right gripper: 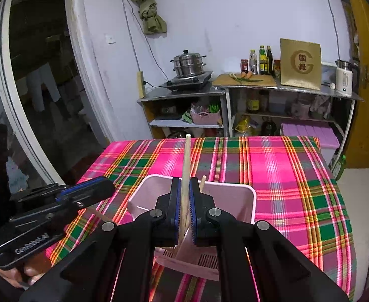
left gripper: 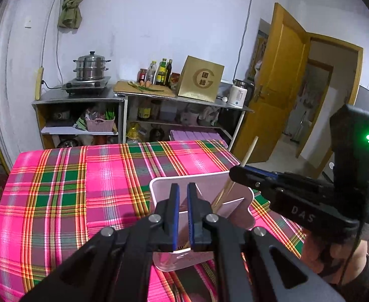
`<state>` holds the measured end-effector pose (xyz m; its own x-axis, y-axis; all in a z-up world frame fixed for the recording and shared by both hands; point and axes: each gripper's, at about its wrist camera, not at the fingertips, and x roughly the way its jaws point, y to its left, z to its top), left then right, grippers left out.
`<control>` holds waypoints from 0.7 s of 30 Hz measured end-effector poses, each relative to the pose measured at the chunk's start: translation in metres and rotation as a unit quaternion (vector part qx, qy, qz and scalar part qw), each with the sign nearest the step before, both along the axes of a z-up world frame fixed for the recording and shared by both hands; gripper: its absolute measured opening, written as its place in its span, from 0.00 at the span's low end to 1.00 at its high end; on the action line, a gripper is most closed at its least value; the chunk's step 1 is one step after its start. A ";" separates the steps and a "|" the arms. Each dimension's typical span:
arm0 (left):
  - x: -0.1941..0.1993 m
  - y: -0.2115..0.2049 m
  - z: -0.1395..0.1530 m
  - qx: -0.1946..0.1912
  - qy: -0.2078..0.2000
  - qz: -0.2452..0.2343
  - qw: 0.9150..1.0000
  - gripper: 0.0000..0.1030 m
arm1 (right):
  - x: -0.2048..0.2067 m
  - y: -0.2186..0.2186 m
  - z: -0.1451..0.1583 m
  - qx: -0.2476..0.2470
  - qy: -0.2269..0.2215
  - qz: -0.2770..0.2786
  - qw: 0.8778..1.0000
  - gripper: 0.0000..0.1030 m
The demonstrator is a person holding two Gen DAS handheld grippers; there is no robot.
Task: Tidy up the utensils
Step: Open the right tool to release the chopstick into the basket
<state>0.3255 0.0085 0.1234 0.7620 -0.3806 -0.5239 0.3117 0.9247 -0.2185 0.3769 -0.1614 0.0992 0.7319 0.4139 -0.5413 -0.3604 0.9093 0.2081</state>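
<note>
A pink divided utensil holder (left gripper: 239,202) (right gripper: 234,196) stands on the plaid tablecloth. My right gripper (right gripper: 183,209) is shut on a wooden chopstick (right gripper: 186,166), held upright over the holder with its lower end inside. A second chopstick (right gripper: 202,181) leans in the holder behind it. In the left wrist view the right gripper (left gripper: 237,172) comes in from the right, with the chopstick (left gripper: 249,151) sticking up and chopsticks (left gripper: 223,193) slanting into the holder. My left gripper (left gripper: 182,216) hovers over the holder's near side, jaws nearly closed with a narrow gap, empty. It also shows in the right wrist view (right gripper: 93,188).
The table under the pink plaid cloth (left gripper: 71,188) (right gripper: 297,176) ends at a far edge. Behind it metal shelves (left gripper: 144,95) carry a steamer pot (left gripper: 91,66), bottles (right gripper: 262,60) and a gold box (left gripper: 200,79). An open yellow door (left gripper: 280,80) is at right.
</note>
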 end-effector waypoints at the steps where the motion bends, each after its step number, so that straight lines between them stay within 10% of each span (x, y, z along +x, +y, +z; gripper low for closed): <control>1: -0.002 0.001 0.000 -0.002 -0.001 0.000 1.000 0.07 | -0.001 -0.002 0.000 0.000 0.000 0.001 1.000 0.10; 4: -0.007 0.001 0.001 -0.003 -0.006 0.000 1.000 0.07 | -0.008 -0.007 0.003 0.003 -0.007 0.007 1.000 0.22; 21: -0.060 0.000 -0.007 -0.031 -0.030 -0.008 0.999 0.20 | -0.038 -0.096 -0.007 0.008 -0.011 -0.038 0.999 0.22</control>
<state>0.2651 0.0089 0.1168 0.7853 -0.4227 -0.4524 0.3402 0.9051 -0.2551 0.3390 -0.2572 0.0918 0.7730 0.3655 -0.5185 -0.2954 0.9307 0.2157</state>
